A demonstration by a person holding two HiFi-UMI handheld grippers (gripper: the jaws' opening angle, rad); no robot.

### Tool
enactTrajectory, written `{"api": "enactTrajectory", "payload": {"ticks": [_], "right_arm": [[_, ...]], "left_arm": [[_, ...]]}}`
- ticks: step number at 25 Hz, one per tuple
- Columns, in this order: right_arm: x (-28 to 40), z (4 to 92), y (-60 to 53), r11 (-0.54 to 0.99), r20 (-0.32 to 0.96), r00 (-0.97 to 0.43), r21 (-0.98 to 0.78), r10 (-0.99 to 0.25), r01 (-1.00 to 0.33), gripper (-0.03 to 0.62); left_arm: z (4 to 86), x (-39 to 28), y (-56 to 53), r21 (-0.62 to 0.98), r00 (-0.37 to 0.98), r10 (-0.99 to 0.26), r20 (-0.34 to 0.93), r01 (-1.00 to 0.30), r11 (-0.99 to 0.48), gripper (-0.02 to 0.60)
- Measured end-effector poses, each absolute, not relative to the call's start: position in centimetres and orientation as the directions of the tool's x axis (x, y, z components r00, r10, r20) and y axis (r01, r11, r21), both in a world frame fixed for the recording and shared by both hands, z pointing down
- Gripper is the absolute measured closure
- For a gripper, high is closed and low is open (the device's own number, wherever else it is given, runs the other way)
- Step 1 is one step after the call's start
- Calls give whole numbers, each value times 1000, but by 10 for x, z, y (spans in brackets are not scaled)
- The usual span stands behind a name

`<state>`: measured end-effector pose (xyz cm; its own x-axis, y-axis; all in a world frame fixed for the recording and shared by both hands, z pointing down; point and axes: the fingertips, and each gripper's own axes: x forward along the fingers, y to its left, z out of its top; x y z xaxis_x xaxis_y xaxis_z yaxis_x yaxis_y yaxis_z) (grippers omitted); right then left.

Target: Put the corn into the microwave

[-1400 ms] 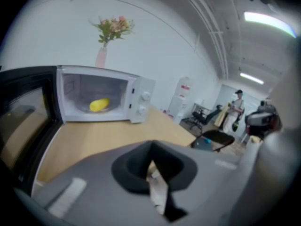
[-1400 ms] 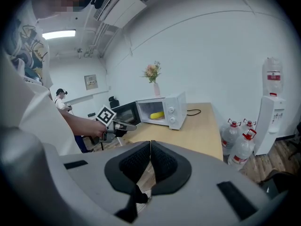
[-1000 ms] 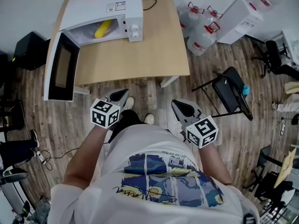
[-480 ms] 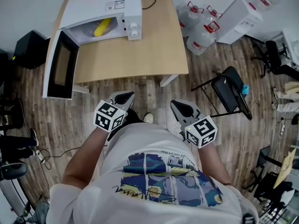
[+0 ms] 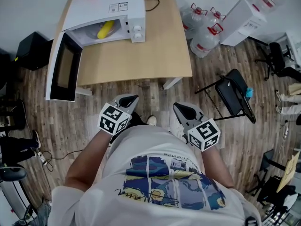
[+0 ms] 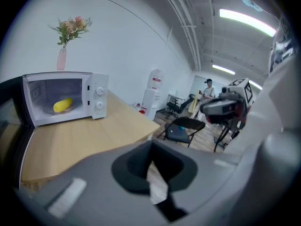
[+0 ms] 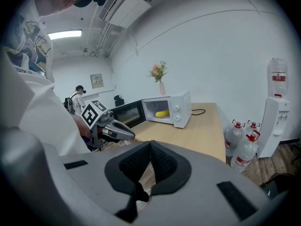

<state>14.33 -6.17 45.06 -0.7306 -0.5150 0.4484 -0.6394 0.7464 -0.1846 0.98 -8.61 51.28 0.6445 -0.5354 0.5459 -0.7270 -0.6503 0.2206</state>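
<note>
With the corn (image 5: 105, 29) in the microwave (image 5: 103, 6) well ahead, left claw (image 5: 131, 99) and right claw (image 5: 180, 108) both pressed together empty, I'd swing the door (image 5: 63, 72), ahead-left, gently shut.

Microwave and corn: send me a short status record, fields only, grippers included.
corn: lying inside the microwave
microwave: at the far-left end of the table
door: swung wide open
left gripper: shut, empty, over the floor short of the table
right gripper: shut, empty, level with the left one
task: corn is in; door not yet closed
</note>
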Motion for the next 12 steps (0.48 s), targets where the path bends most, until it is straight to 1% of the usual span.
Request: {"api": "enactTrajectory", "payload": {"ticks": [12], "right_arm": [[144, 450, -69, 756, 453, -730, -165, -512, -633, 585]], "left_arm": [[514, 13, -95, 218, 646, -528, 552, -723, -656, 572]]}}
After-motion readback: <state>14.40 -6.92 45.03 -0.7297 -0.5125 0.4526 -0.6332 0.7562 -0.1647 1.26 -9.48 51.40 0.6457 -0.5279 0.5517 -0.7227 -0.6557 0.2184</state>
